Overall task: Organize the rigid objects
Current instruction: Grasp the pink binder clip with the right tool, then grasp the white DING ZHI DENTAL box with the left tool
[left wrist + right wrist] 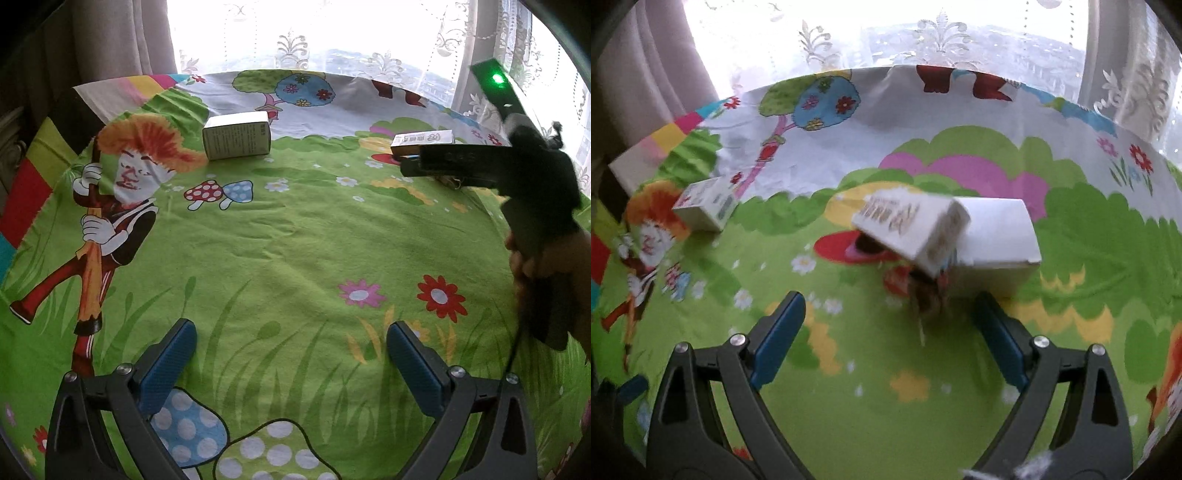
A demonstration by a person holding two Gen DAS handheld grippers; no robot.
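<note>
Presently both the left claw point(291, 354) and right claw point(888, 325) gape empty over the cartoon cloth point(295, 240).

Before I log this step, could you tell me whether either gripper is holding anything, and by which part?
Nothing is held: the left gripper and right gripper are both open over the cloth.

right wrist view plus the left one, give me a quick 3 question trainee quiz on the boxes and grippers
1. True or false: the right gripper is clamped on a box.
2. In the right wrist view, the printed box leans on: A) the plain white box B) the curtain C) a plate
3. Fill in: the small box alone in the left wrist view rests on the patterned ____.

Key: 1 false, both it and the left gripper stand open and empty. 2 A. 3 cloth.
</note>
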